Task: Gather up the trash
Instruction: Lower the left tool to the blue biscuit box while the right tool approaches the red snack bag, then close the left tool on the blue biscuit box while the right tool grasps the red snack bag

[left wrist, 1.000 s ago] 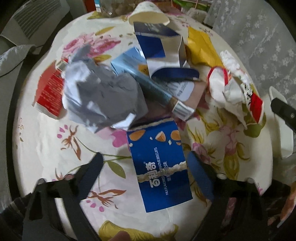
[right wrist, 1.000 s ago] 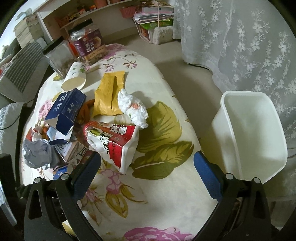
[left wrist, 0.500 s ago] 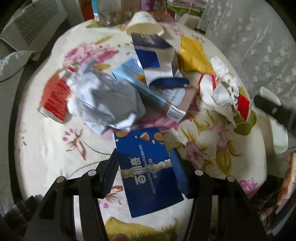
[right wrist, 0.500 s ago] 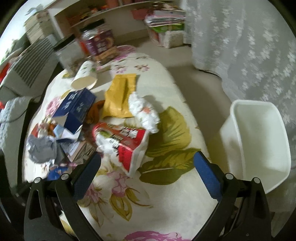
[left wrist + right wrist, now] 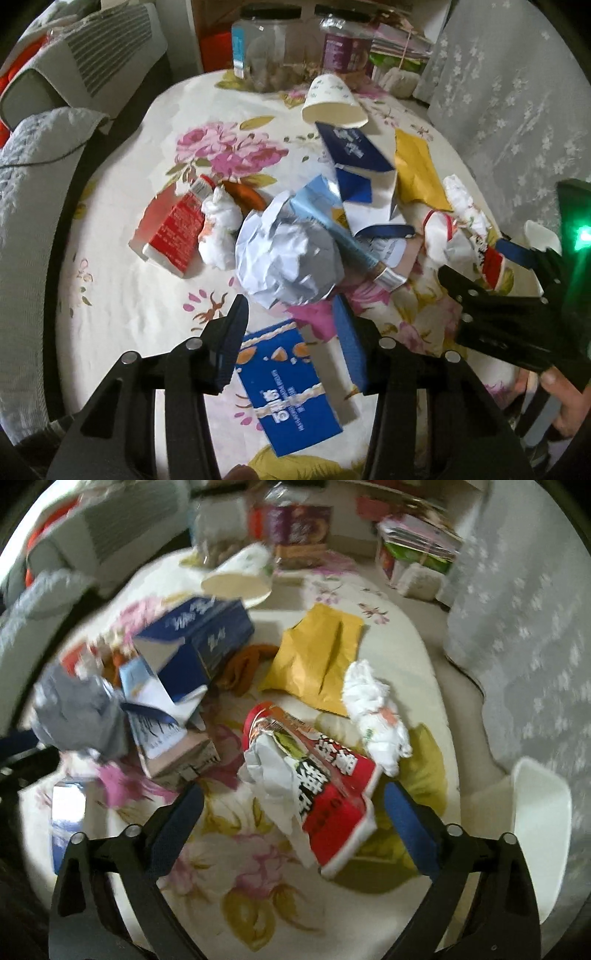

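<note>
1. While the left tongs (image 5: 291, 332) close, the flat blue biscuit box (image 5: 288, 387) lies between the pads, contact unclear; light, stiff card, best pinched across its width.
2. The right tongs (image 5: 291, 812) are closing, empty, over the red snack bag (image 5: 321, 786): light, slippery, crushable.
3. The worktop (image 5: 122, 288) edge lies near; the white bin (image 5: 539, 827) stands just beyond it.

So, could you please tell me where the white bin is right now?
In the right wrist view the white bin stands on the floor at the right edge, just off the floral table, below the lace curtain.
</note>
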{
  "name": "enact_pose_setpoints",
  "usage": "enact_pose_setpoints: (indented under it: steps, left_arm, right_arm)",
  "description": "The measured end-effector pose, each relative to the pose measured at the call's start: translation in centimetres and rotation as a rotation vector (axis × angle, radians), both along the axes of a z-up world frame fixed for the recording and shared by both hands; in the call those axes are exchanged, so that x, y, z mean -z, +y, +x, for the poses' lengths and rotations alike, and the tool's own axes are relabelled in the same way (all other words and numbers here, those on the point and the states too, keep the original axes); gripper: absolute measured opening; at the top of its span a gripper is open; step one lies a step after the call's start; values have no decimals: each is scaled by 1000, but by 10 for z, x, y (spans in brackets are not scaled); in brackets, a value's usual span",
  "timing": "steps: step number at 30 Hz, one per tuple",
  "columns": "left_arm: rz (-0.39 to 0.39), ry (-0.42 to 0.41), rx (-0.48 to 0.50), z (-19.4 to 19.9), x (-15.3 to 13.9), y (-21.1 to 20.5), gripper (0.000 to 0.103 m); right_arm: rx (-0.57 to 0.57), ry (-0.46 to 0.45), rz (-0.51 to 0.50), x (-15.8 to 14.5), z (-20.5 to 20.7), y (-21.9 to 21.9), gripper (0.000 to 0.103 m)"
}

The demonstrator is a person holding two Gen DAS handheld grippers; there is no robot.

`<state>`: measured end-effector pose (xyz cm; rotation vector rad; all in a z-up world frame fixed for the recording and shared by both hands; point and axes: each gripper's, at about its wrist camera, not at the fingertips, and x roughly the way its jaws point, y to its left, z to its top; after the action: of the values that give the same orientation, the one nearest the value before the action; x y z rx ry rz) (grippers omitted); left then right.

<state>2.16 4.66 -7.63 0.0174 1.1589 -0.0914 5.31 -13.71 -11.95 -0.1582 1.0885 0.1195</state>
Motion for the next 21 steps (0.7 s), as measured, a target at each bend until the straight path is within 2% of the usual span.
enact_pose_setpoints:
  steps: [2, 4, 9, 11, 12, 13, 17, 19, 20, 21]
  left_arm:
    - [-9, 44, 11, -1, 6, 2, 50]
    - [-13, 71, 11, -4, 8, 5, 63]
    - [23, 126, 6, -11, 19, 4, 75]
    - [25, 157, -8, -12, 26, 3, 75]
    - [24, 168, -14, -12, 29, 3, 75]
    - [24, 181, -19, -12, 32, 3, 75]
    - [21, 240, -41, -12, 47, 2, 78]
    - [22, 263, -45, -12, 54, 2, 78]
    - [20, 275, -47, -12, 57, 2, 78]
    - [17, 281, -46, -11, 59, 2, 76]
  right_arm:
    - [-16, 45, -30, 11, 5, 2, 77]
    - [-8, 50, -47, 15, 7, 1, 61]
    - [70, 54, 123, -1, 8, -22, 44]
    - [94, 50, 169, -5, 6, -27, 41]
    - [101, 51, 185, -6, 4, -28, 35]
    - [112, 55, 201, -6, 3, -31, 33]
    - [120, 73, 219, -5, -1, -34, 34]
    - [106, 82, 213, -3, -2, -32, 38]
    - [97, 84, 210, -2, -2, -30, 46]
    - [88, 85, 205, -2, -1, -28, 60]
